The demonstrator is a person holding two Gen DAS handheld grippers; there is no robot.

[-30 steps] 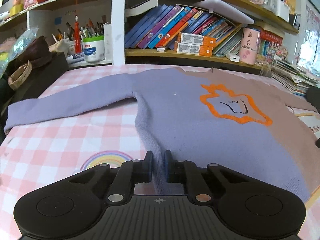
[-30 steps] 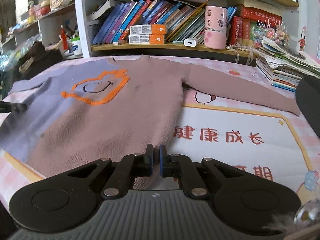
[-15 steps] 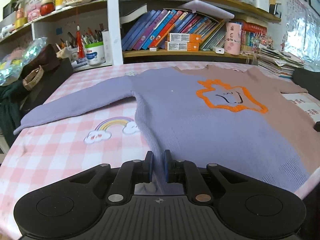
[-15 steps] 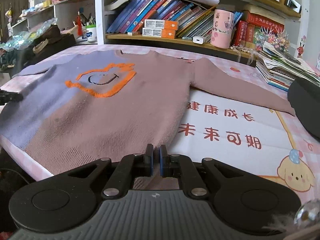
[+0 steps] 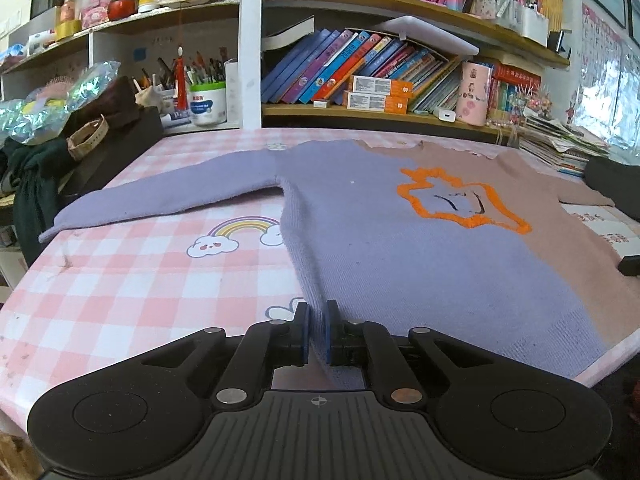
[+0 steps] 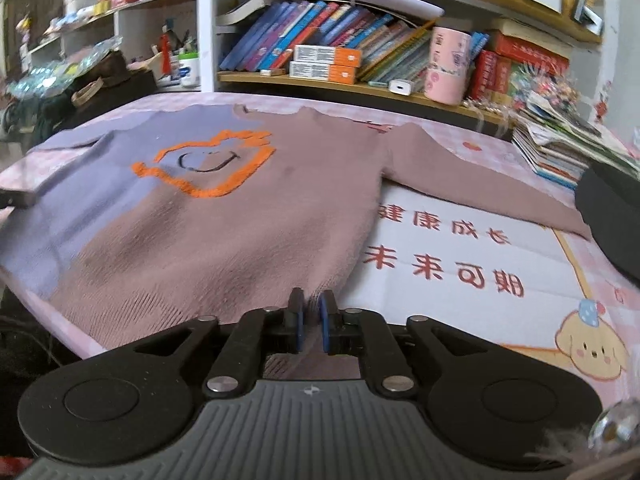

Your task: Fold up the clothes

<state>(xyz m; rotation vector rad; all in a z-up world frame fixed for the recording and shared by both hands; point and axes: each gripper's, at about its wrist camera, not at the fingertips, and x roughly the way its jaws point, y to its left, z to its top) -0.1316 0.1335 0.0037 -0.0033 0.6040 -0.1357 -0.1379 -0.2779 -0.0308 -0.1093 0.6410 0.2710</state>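
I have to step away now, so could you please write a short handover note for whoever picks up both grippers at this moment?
Left gripper: shut on the hem corner of the purple side of the purple-and-brown knit sweater.
Right gripper: shut on the hem corner of the sweater's brown side.
Sweater: lies front up, orange outline design showing, on the pink checked tablecloth, hem at the near table edge, purple sleeve and brown sleeve both spread out sideways.
Done: garment laid flat, both hem corners gripped.
Left: every fold; nothing is folded yet, sleeves included.
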